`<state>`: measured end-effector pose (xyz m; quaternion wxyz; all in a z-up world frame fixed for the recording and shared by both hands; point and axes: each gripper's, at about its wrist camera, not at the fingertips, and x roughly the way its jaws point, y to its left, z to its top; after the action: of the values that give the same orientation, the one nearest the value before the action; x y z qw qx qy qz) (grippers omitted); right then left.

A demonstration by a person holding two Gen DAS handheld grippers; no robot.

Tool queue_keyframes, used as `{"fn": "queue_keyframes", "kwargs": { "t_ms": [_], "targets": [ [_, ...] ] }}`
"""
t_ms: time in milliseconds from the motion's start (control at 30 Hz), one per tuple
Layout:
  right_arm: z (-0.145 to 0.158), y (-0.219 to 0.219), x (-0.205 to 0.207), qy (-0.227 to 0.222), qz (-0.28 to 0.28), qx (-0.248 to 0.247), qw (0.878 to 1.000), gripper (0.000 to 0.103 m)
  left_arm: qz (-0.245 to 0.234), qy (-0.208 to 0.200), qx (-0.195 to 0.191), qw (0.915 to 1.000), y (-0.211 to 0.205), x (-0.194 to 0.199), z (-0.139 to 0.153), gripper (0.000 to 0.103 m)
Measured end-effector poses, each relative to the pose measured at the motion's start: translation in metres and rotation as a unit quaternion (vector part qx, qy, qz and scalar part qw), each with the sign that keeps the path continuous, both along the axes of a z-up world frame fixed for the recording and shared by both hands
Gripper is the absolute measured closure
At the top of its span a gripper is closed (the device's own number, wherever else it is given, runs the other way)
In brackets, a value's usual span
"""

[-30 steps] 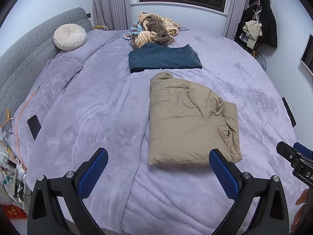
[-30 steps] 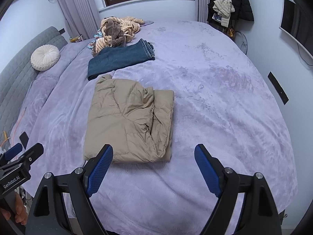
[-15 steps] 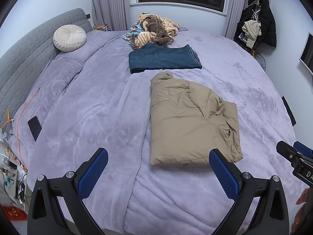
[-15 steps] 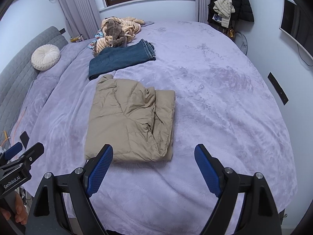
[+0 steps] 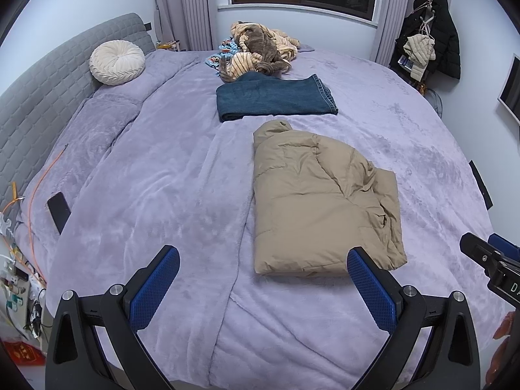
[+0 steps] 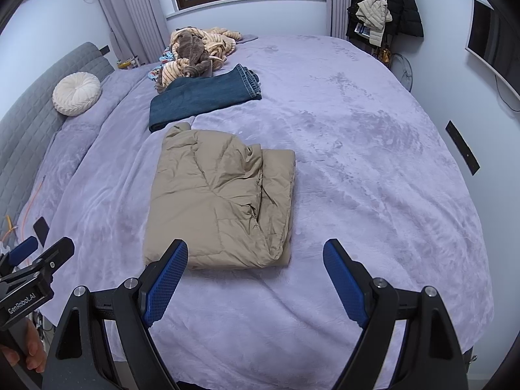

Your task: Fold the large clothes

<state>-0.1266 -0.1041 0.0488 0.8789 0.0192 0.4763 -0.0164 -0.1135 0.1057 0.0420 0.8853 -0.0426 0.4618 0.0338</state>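
A tan puffer jacket point(image 5: 321, 201) lies folded into a rectangle on the purple bed point(image 5: 156, 175); it also shows in the right wrist view point(image 6: 221, 201). My left gripper point(image 5: 263, 260) is open and empty, held above the bed's near edge, just short of the jacket's near hem. My right gripper point(image 6: 256, 253) is open and empty, near the jacket's near right corner. Folded blue jeans point(image 5: 276, 97) lie beyond the jacket, also seen in the right wrist view point(image 6: 204, 97).
A heap of unfolded clothes point(image 5: 260, 48) lies at the bed's far end. A round cream cushion point(image 5: 117, 61) rests by the grey headboard point(image 5: 39, 97). A dark phone point(image 5: 58, 209) lies at the left edge. Coats hang on a rack point(image 6: 383, 9) at the back right.
Both grippers have drawn back slightly from the jacket; the jacket sits a little farther up in both views. Both stay open.
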Motion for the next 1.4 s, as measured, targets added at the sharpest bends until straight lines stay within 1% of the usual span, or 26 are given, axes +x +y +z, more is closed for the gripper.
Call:
{"fn": "queue_keyframes", "kwargs": {
  "t_ms": [400, 1400],
  "targets": [
    [0.0013, 0.0036, -0.0007, -0.001, 0.005, -0.001, 1.000, 0.016, 0.000, 0.000, -0.001, 1.0000, 0.0076, 0.0006, 0.0002, 0.000],
    [0.0024, 0.0030, -0.0025, -0.002, 0.006, 0.000, 1.000, 0.016, 0.003, -0.002, 0.000, 1.0000, 0.0088, -0.0032, 0.0010, 0.000]
  ]
}}
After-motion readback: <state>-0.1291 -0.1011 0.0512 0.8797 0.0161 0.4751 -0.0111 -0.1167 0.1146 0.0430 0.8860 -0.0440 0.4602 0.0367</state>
